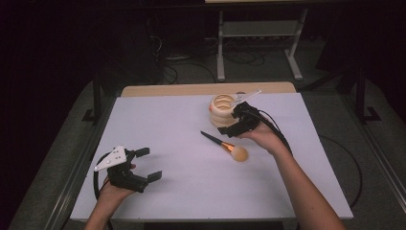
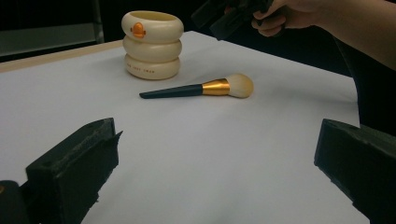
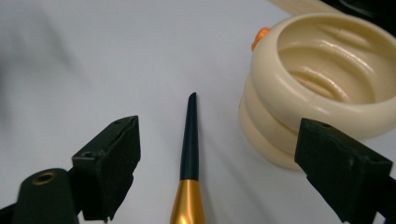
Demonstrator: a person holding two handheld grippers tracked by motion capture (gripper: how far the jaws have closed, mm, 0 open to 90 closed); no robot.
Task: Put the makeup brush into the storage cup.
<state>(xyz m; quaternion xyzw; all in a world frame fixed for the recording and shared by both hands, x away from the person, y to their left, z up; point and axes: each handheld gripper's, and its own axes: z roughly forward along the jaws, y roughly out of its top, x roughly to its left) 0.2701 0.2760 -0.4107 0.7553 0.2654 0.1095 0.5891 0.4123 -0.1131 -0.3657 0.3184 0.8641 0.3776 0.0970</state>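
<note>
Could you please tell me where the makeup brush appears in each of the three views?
High view: makeup brush lies mid-table, bristles toward the person, just in front of the right gripper.
Left gripper view: upper centre, bristles at right.
Right gripper view: bottom centre, handle pointing up the picture.
Shared landmark: the cream ringed holder.

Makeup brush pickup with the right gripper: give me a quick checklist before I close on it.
1. Right gripper open: ok, fingers spread wide.
2. Makeup brush between the fingers: ok, its dark handle runs up the middle of the right gripper view.
3. Fingers down at the handle: cannot tell; no contact visible.
4. Clearance from the cream ringed holder: not ok, one finger sits close beside its wall.
5. Holder ready to receive: ok, upright with its mouth open.
6. Left gripper out of the way: ok, open, at the near left of the table.
</note>
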